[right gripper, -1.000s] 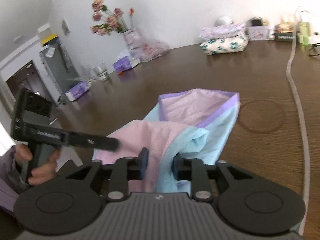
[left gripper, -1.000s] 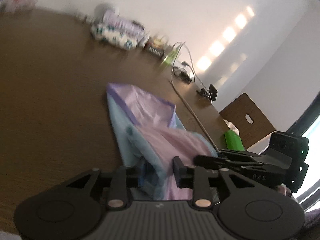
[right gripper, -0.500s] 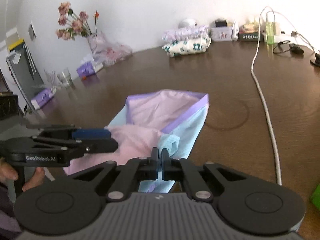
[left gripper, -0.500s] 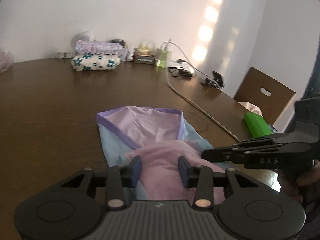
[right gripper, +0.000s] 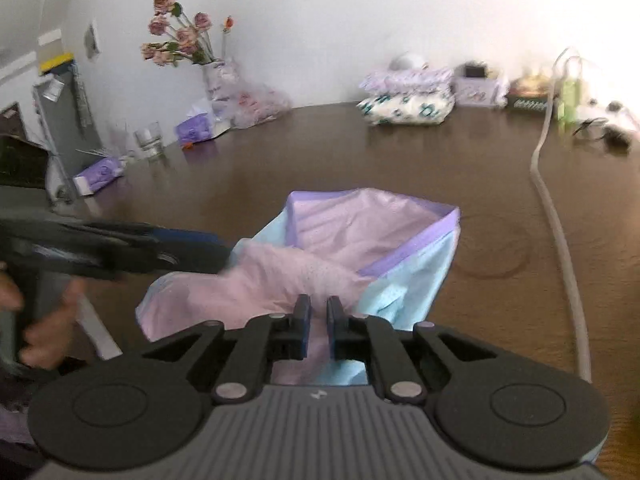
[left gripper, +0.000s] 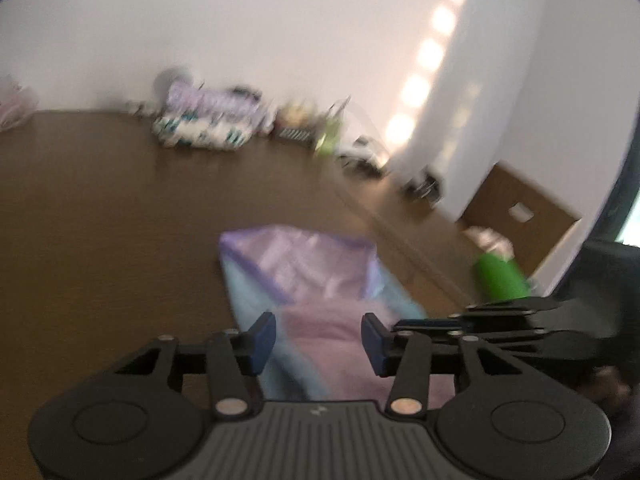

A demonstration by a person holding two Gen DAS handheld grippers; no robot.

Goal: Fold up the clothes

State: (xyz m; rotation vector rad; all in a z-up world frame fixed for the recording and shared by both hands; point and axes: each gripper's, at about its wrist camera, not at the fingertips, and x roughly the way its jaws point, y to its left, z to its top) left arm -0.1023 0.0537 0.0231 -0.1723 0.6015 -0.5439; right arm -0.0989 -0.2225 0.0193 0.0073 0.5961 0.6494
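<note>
Lying on the dark brown surface is the garment — pale pink, light blue at the sides, with a purple band along its far edge. It sits partly folded, the pink layer bunched over the blue near the cameras.

Left gripper: fingers spread wide, blue pads facing each other across open space, nothing between them. The pink cloth shows through the gap, below and beyond the tips. Left wrist view is motion-blurred.

Right gripper: fingers narrow, a slim gap between the pads. Pink cloth lies right at the tips; whether any of it is pinched cannot be told from this view. In the left wrist view this gripper comes in from the right edge, its tips just beside the left gripper's right finger.

The left gripper appears in the right wrist view as a dark bar entering from the left, its tip at the near-left part of the garment, with a hand on its handle.

Far edge of surface: folded clothes stack, flower vase, drinking glass. A pale cable runs along the right side. Green object and wooden chair back — right of the garment.
</note>
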